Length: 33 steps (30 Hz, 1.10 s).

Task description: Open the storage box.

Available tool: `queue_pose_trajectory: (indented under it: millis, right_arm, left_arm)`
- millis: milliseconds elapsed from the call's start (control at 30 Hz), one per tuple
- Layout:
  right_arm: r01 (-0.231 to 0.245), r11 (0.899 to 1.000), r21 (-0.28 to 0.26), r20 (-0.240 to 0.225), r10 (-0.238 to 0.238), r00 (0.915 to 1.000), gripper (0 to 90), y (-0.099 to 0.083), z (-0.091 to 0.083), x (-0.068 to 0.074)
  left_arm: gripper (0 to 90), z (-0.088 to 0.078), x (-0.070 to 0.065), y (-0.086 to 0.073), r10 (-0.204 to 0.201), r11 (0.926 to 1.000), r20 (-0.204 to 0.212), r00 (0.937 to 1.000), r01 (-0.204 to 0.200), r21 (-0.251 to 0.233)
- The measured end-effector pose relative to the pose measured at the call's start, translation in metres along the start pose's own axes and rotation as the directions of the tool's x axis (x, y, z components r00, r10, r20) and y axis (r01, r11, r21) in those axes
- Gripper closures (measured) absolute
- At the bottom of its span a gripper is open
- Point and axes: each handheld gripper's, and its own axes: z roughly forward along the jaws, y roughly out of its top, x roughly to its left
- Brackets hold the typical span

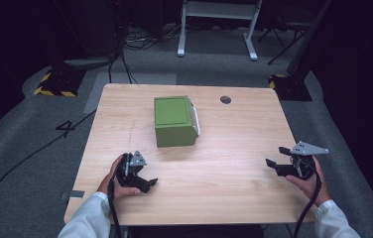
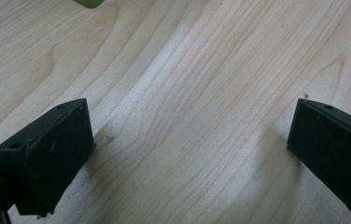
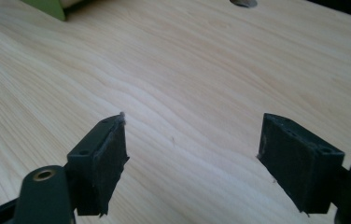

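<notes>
From above, a green box (image 1: 175, 121) is sitting on the far middle of a wooden table (image 1: 234, 163), well apart from both tongs. The left gripper (image 1: 149, 184) is resting near the front edge; the right gripper (image 1: 277, 156) is hovering at the right side. Each gripper's own view is showing its jaws spread wide over bare wood, gripping nothing, with a green box corner (image 2: 88, 3) (image 3: 47, 7) at the top edge

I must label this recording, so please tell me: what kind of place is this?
Probably a lab or recording studio, not a home. A bare wooden table stands on grey carpet with cables running across it, hazard-striped bases sit behind, and the surroundings are dark.
</notes>
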Motion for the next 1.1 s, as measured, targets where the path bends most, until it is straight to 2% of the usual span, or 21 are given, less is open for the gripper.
queue_pose_trajectory:
  millis: [200, 500, 633, 967, 1100]
  right_arm:
    - [0.039, 0.999, -0.029, -0.025, -0.040, 0.9989, 23.4, 0.024, 0.010, 0.010]
    - [0.094, 0.995, -0.035, -0.071, -0.096, 0.9929, 24.3, 0.050, 0.033, 0.028]
    - [0.122, 0.992, -0.041, -0.067, -0.124, 0.9900, 25.4, 0.060, 0.043, 0.035]
    - [0.142, 0.986, -0.083, -0.088, -0.149, 0.9849, 27.6, 0.090, 0.064, 0.054]
    - [0.133, 0.987, -0.092, -0.104, -0.143, 0.9843, 28.0, 0.101, 0.074, 0.058]
  left_arm:
    - [0.5, -0.003, 0.000, -0.002, 0.003, 1.0000, -0.007, 1.0000, -0.003, 0.002]
    - [0.5, -0.005, -0.002, -0.006, -0.008, 1.0000, -0.010, 0.9999, 0.008, 0.000]
    - [0.5, -0.006, -0.002, -0.007, -0.014, 0.9999, -0.010, 0.9999, 0.014, -0.002]
    - [0.5, -0.007, -0.002, -0.009, -0.011, 0.9999, -0.010, 0.9999, 0.011, -0.002]
    - [0.5, -0.008, -0.002, -0.009, -0.008, 1.0000, -0.009, 0.9999, 0.008, -0.001]
